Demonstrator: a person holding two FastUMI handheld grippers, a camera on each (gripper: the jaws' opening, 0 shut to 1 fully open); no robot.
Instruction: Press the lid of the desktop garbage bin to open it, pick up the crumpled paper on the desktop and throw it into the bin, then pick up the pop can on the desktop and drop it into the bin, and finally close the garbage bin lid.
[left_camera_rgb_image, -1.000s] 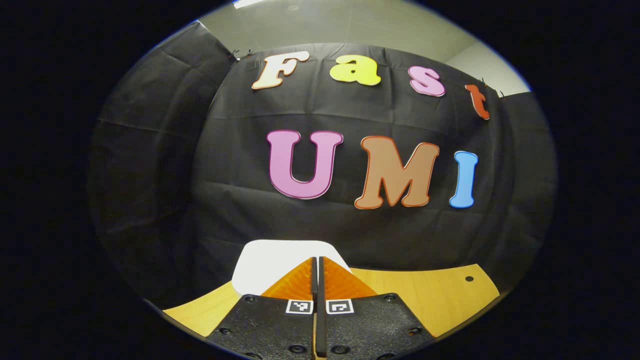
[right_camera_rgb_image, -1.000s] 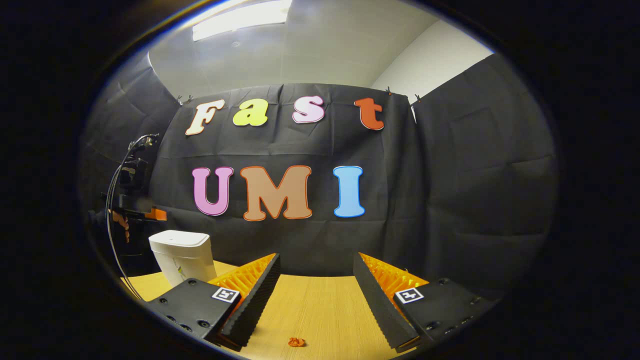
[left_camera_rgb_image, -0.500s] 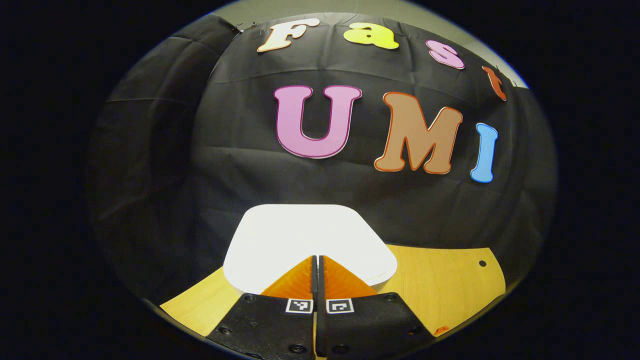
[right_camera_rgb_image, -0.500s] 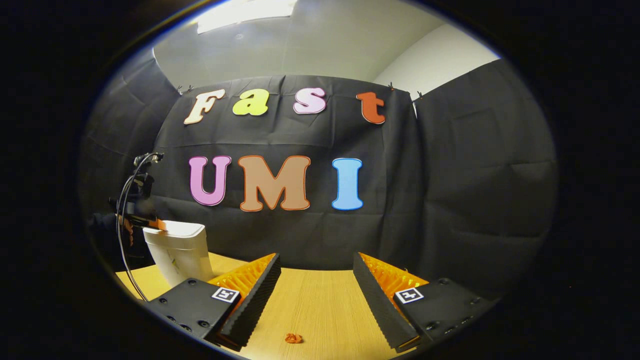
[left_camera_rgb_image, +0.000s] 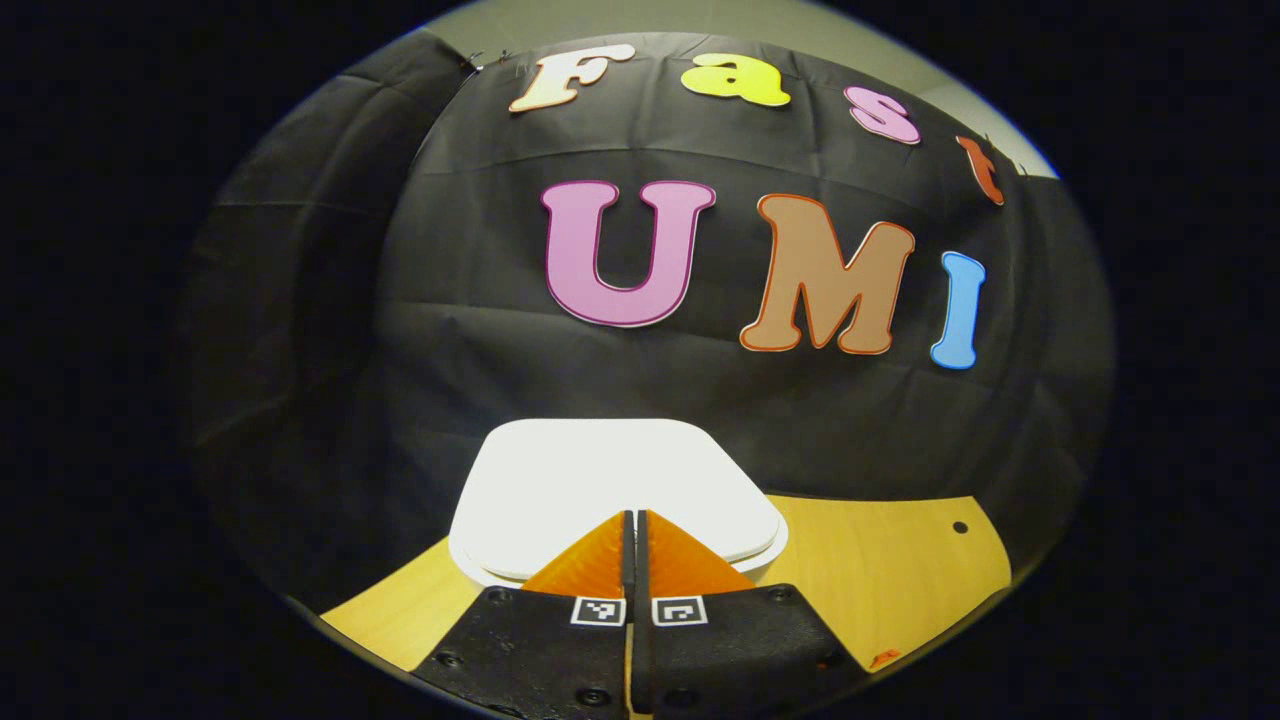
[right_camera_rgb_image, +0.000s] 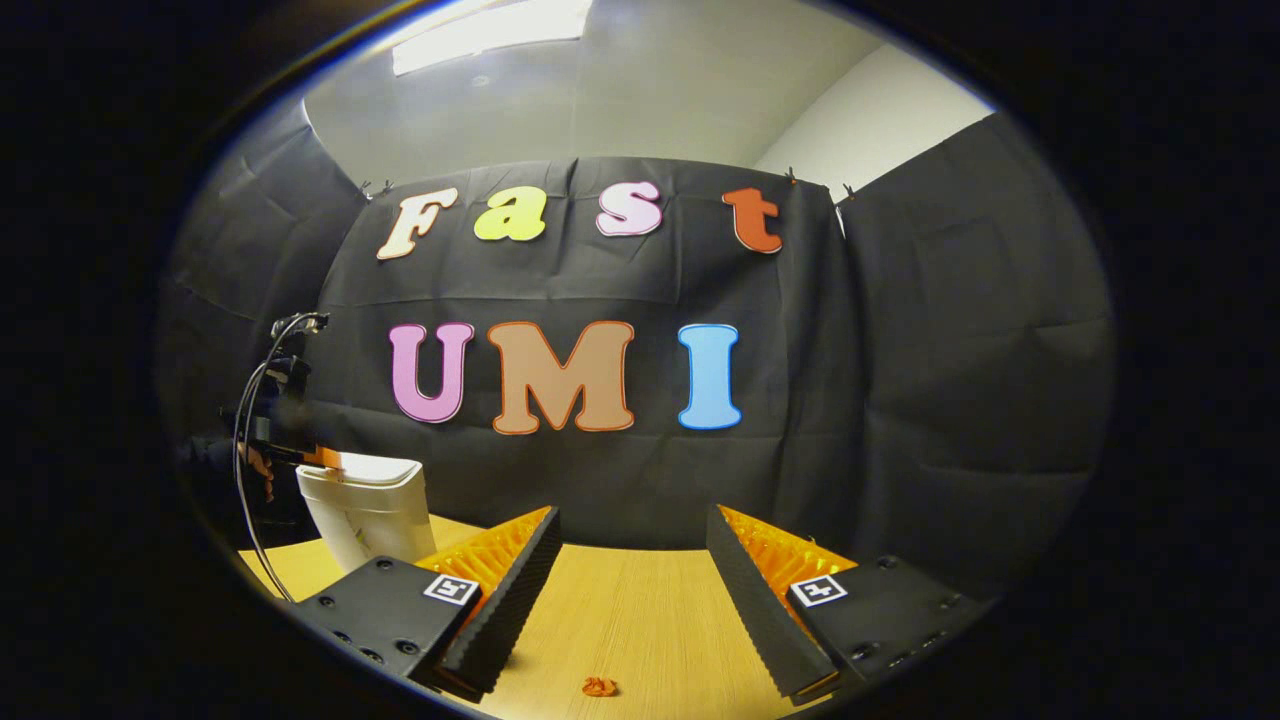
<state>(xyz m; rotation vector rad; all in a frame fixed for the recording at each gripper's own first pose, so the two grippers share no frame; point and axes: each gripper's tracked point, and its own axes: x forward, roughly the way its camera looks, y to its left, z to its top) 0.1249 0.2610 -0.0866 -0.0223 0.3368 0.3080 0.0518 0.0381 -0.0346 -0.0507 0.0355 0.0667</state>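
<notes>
Now pressing the bin lid open

Closed, with nothing between its fingers, the left gripper (left_camera_rgb_image: 631, 520) rests its tips on the near edge of the white lid (left_camera_rgb_image: 610, 480) of the bin (right_camera_rgb_image: 368, 510), at the tabletop's (right_camera_rgb_image: 640, 620) left end. A firm, straight-down push, then a clean lift, should let the lid spring. The right gripper (right_camera_rgb_image: 630, 580) hovers with fingers wide apart above the orange crumpled paper (right_camera_rgb_image: 598, 687). Whether the lid has latched is hard to make out

Light wooden desktop (right_camera_rgb_image: 640, 620) with white garbage bin (right_camera_rgb_image: 368, 510) and small orange crumpled paper (right_camera_rgb_image: 598, 686).
</notes>
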